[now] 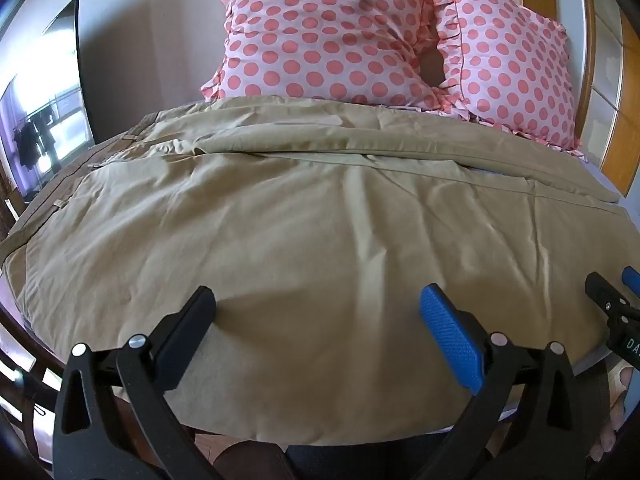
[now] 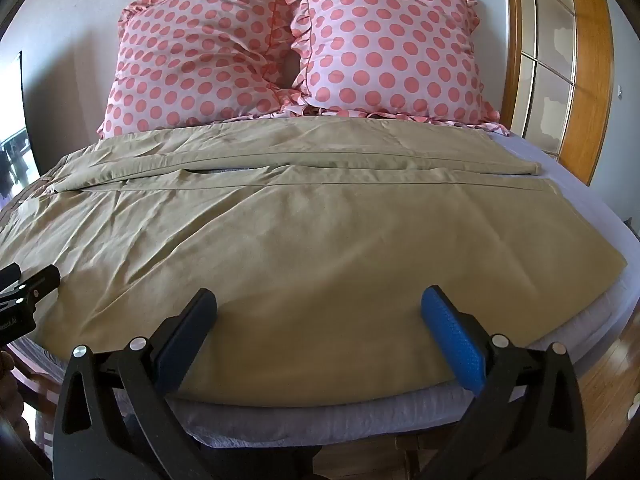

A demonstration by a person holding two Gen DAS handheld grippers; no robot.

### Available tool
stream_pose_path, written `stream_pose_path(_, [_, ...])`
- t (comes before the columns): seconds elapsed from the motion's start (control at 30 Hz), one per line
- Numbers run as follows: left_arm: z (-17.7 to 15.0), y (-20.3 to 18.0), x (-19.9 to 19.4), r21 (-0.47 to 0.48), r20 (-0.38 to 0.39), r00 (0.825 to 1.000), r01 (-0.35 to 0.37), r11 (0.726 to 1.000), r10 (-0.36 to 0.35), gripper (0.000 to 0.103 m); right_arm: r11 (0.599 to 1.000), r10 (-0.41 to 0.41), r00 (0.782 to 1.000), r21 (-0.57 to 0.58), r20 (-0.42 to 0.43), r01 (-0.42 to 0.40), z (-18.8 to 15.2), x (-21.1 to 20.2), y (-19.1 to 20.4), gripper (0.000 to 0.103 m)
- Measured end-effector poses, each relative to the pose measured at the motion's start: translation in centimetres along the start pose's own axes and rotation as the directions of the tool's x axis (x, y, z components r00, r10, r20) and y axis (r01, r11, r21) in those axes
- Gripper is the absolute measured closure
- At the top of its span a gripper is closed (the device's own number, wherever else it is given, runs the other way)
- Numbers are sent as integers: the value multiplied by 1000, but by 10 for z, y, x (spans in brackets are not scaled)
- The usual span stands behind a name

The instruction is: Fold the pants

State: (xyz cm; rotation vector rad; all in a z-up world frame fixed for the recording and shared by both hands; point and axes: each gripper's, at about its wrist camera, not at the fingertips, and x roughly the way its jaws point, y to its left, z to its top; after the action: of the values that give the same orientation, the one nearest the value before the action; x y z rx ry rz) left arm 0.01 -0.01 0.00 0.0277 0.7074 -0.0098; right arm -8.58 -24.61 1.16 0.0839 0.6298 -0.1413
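Note:
Khaki pants (image 1: 280, 220) lie spread flat across the bed, waistband at the left, both legs running to the right; they also show in the right wrist view (image 2: 300, 232). My left gripper (image 1: 318, 304) is open and empty, hovering over the near edge of the nearer leg towards the waist end. My right gripper (image 2: 318, 304) is open and empty over the near edge towards the hem end. Each gripper's tip shows at the edge of the other's view: the right one (image 1: 612, 292) and the left one (image 2: 32, 284).
Two pink polka-dot pillows (image 2: 200, 60) (image 2: 388, 48) stand against the wall behind the pants. A grey sheet (image 2: 580, 208) covers the bed (image 2: 320, 420). A wooden door frame (image 2: 588, 80) is at the right, a window (image 1: 44, 112) at the left.

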Motion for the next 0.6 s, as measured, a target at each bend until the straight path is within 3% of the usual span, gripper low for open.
stream_pose_path(0.6, [0,0,0,-1,2,1000,1,1000,-1,2,1000,1,1000,1,-3,-1,0,0,0,1])
